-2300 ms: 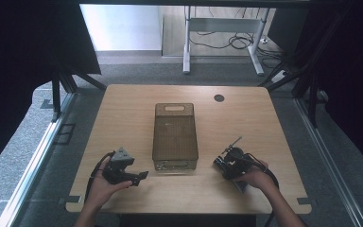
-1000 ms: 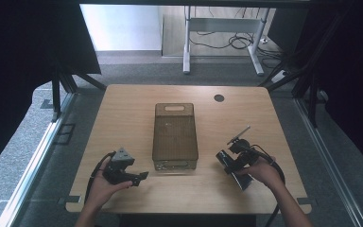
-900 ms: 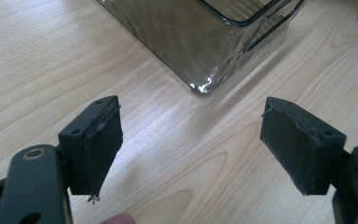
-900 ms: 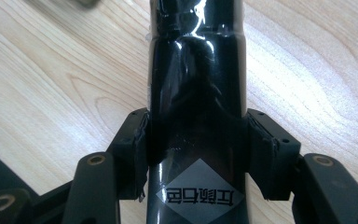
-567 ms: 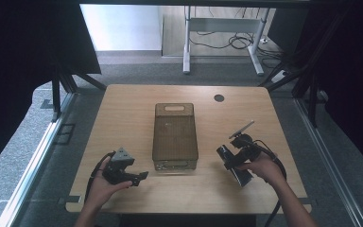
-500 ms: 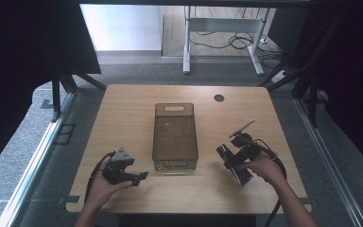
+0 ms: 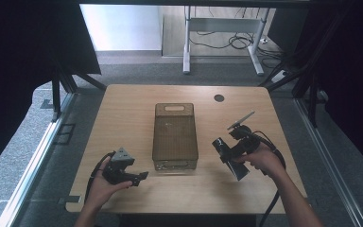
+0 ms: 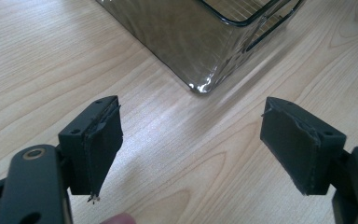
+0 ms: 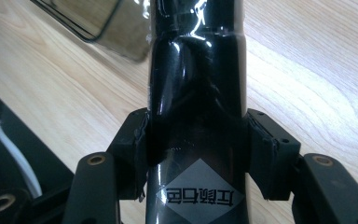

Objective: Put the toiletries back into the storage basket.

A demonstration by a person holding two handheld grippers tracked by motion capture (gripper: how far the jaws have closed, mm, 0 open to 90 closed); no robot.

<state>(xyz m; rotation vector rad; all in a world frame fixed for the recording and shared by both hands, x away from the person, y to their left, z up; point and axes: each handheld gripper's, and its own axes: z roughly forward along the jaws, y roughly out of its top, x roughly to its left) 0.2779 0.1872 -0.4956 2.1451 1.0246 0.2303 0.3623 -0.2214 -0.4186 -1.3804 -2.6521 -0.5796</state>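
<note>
Since the earlier frames our right hand-held gripper (image 7: 230, 158) has lifted off the counter (image 7: 123, 109) with a glossy black bottle (image 9: 196, 70) in its grip, while our left hand-held gripper (image 7: 139, 177) has stayed where it was.

We judge the bottle to be stiff and smooth, probably slippery under the pads given its sheen, and not heavy, since one gripper carries it tilted. Holding it around the body, as now, looks sound; a firmer squeeze may be wise if it slides.

In the right gripper view the jaws are closed on the bottle from both sides, just above its grey diamond label (image 9: 199, 193). The bottle hangs over the near right of the counter, just right of the smoky clear bin (image 7: 175, 137), apart from it.

Our left hand-held gripper stands wide open and empty, near the bin's near left corner.
</note>
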